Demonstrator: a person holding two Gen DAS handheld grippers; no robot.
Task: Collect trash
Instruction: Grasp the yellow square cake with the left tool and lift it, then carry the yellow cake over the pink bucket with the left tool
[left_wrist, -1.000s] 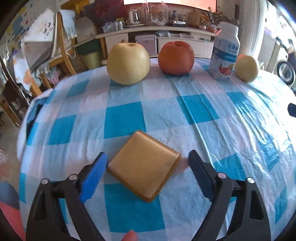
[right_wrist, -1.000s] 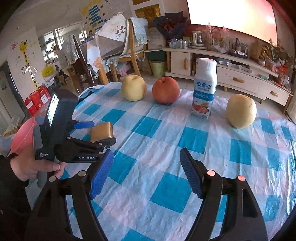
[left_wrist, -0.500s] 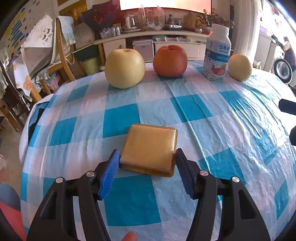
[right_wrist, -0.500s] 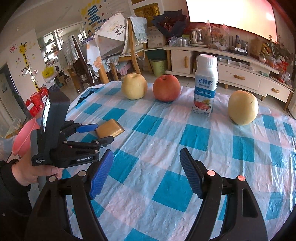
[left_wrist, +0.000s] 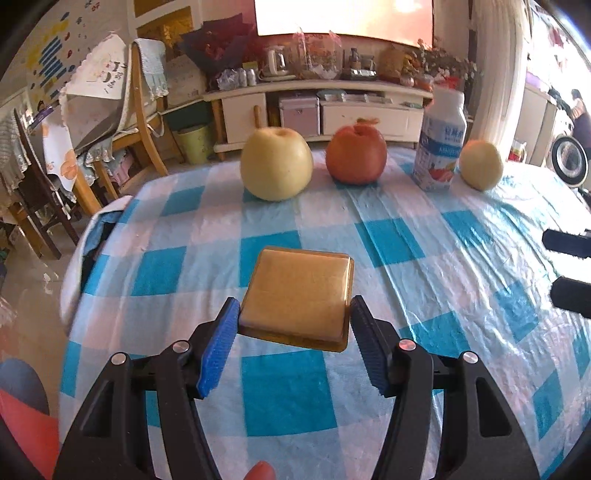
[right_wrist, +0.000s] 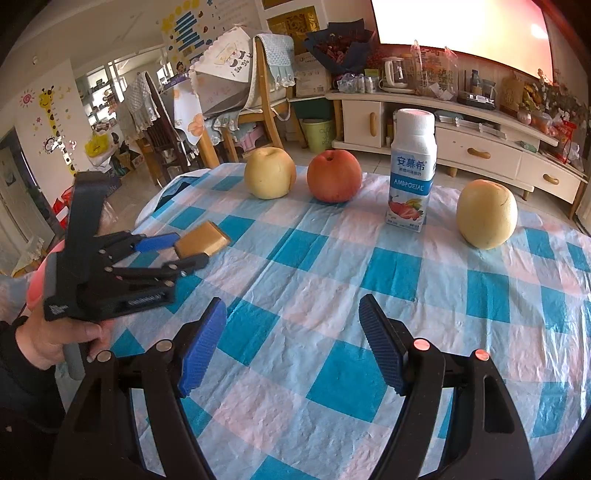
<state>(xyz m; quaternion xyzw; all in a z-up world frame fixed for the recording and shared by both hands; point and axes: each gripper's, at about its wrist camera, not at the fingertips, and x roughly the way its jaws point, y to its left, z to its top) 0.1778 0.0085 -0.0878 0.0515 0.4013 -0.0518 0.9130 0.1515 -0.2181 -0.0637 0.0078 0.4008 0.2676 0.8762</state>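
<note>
My left gripper (left_wrist: 293, 325) is shut on a flat golden-brown square packet (left_wrist: 301, 293) and holds it just above the blue-checked tablecloth (left_wrist: 424, 266). From the right wrist view the left gripper (right_wrist: 183, 251) and the packet (right_wrist: 201, 239) show at the table's left edge, the packet lifted off the cloth. My right gripper (right_wrist: 291, 334) is open and empty over the near middle of the table. A white yogurt drink bottle (right_wrist: 410, 173) stands upright at the far side.
A yellow pear (right_wrist: 269, 178), a red apple (right_wrist: 334, 177) and a second yellow pear (right_wrist: 487, 214) sit in a row with the bottle along the far side. Chairs (right_wrist: 258, 92), a green bin (right_wrist: 317, 134) and a white cabinet (right_wrist: 480, 151) stand beyond the table.
My left gripper closed from wide open onto the golden packet, squared it between the pads and lifted it slightly. My right gripper has stayed open in place.
</note>
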